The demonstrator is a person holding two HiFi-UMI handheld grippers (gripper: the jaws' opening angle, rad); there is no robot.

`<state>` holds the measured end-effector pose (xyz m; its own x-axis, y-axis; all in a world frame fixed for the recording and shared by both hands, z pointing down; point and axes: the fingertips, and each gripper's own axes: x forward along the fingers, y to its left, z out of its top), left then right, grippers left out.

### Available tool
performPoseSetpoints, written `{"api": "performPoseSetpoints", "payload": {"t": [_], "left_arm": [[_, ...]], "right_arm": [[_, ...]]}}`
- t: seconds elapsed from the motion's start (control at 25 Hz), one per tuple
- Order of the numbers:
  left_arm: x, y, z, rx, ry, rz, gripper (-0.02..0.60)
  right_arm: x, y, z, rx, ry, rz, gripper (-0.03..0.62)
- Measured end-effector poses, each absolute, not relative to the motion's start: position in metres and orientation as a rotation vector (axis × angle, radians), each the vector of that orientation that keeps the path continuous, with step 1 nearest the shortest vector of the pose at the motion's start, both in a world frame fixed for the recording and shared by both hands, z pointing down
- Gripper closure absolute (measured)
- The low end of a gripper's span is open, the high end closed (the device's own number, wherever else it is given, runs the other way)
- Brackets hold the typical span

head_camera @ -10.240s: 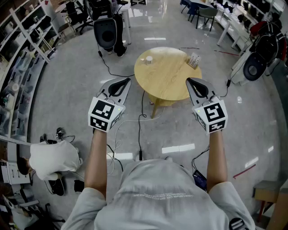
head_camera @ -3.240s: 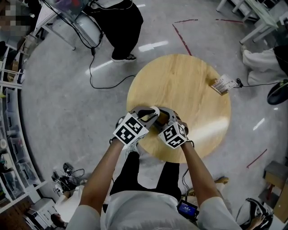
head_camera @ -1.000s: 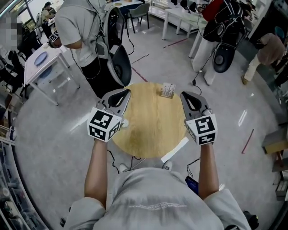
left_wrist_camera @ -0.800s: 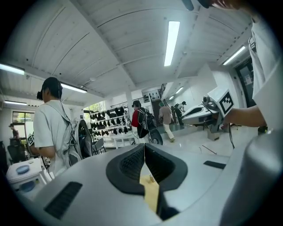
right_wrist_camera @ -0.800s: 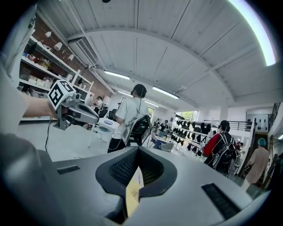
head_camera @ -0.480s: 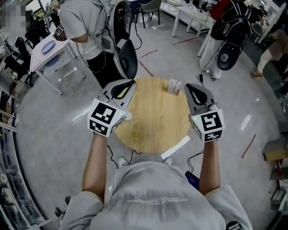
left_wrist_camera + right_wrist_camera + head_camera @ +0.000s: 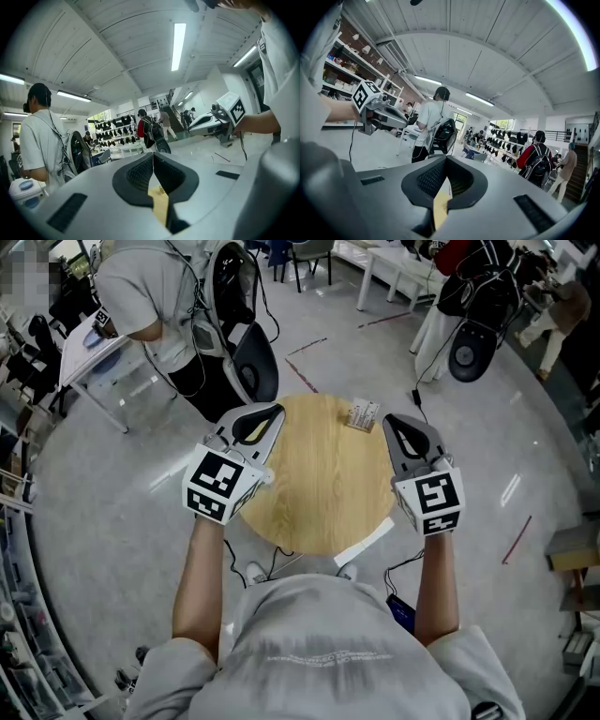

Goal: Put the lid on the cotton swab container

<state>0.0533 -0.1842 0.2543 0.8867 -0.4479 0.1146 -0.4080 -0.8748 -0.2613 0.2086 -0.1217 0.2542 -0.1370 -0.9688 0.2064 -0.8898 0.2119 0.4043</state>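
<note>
The left hand-held gripper (image 7: 267,415) and the right hand-held gripper (image 7: 398,427) hang level above the table (image 7: 319,493), each pressed together on nothing. A small white thing, probably the cotton swab container (image 7: 267,478), shows at the table's 9 o'clock edge. I cannot tell whether its lid is on. Before leaving, check that it sits flush, keeping the tips clear.

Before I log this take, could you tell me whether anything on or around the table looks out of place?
Nothing looks spilled or damaged. A small packet sits close to the far edge of the round table, and a white strip, perhaps tape, lies on the floor by its near edge.
</note>
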Motion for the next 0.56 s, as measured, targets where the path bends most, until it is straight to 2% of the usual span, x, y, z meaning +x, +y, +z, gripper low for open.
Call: {"api": "performPoseSetpoints", "payload": {"t": [0.56], "left_arm": [[0.024,-0.182,0.265,-2.841,0.658,-0.261,0.560]], "right_arm": [[0.184,-0.118,0.268,1.712,-2.065,-0.240,0.566]]}}
